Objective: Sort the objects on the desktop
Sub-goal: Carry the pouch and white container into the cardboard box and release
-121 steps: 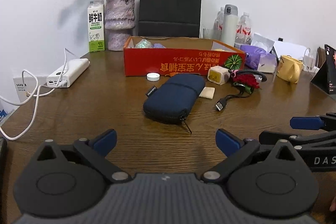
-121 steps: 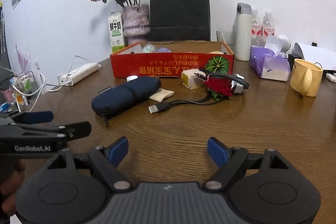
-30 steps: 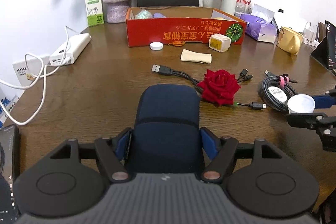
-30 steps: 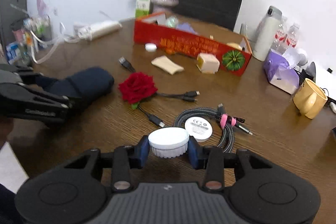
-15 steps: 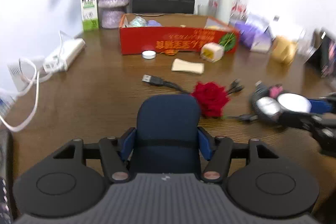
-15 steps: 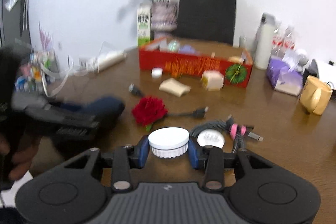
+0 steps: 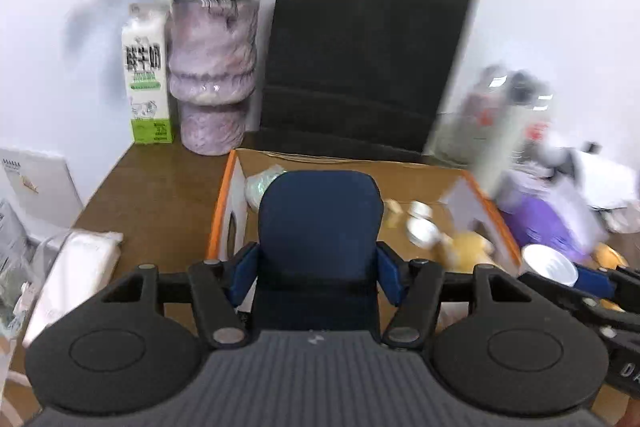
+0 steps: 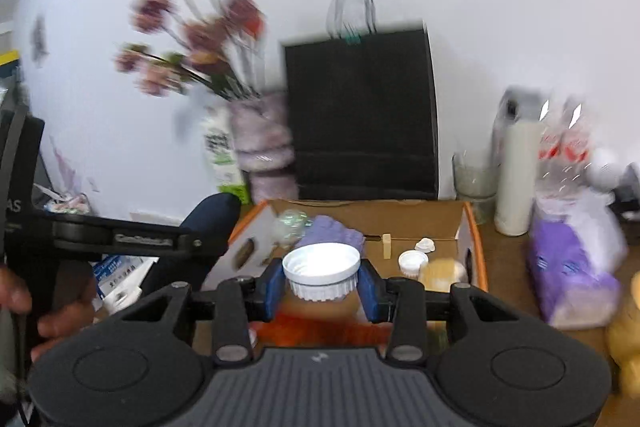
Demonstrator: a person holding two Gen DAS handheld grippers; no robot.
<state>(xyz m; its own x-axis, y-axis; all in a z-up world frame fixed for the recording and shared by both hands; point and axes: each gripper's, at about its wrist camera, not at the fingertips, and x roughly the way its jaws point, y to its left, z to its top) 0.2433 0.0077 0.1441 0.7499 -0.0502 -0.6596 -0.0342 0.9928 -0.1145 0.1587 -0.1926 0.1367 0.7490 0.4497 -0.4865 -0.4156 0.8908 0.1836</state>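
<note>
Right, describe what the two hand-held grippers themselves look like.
Both match. The left hand-held gripper and the right hand-held gripper each have a ribbed grey body, two black round housings, black linkage arms with silver pivots, and blue pads. White lettering marks the left one's side; blur makes it unreadable.

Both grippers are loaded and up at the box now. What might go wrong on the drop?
The navy pouch in the left gripper is bulky; released, it may land on the small white caps already in the box. The right gripper holds the white lid above the box's front edge, so an early release might drop it outside. The grippers are close and could bump.
</note>
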